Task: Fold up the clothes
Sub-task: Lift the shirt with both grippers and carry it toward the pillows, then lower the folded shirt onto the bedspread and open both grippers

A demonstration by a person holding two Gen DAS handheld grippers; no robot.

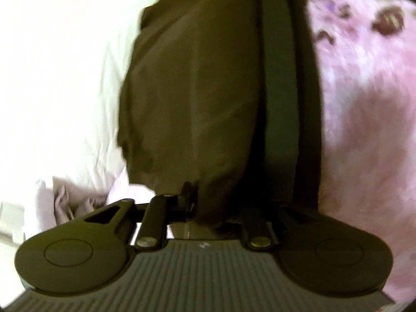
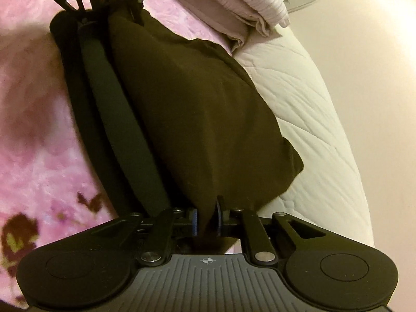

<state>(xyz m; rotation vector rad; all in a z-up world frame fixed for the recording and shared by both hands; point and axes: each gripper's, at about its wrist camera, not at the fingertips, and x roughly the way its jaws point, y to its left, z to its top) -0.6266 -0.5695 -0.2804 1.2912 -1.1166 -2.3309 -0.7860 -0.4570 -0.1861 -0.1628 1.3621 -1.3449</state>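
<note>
Right wrist view: the right tongs (image 2: 206,221) are pinched narrow on a corner of the dark garment (image 2: 202,109), the cloth bunched between the blue-edged pads. The garment stretches straight ahead from them to the left tongs (image 2: 122,7), which grip its far end. It has a darker band (image 2: 109,83) running along its length on the left side of the right tongs, perhaps a waistband, though I cannot be sure. The left wrist view shows the same thing from the other end: the left tongs (image 1: 192,200) are closed on a tuck of the same garment (image 1: 192,83), which fills the space ahead of them.

The garment hangs taut between the two pairs of tongs, above the pink flowered blanket (image 2: 33,135) on one side and the white quilt (image 2: 306,109) of the bed on the other. Beyond the left tongs sits a stack of pale folded cloth (image 2: 234,7).

Each grip looks small, a mere pinch of fabric, so a hard pull apart could slip a corner out and drop the garment in a heap. The loose lower edge sags toward the quilt; if lowered unevenly it could crumple under itself and spoil the crease. The left view is blurred, which suggests quick movement, and haste would make either slip likelier. A swing toward the stack could knock it.
</note>
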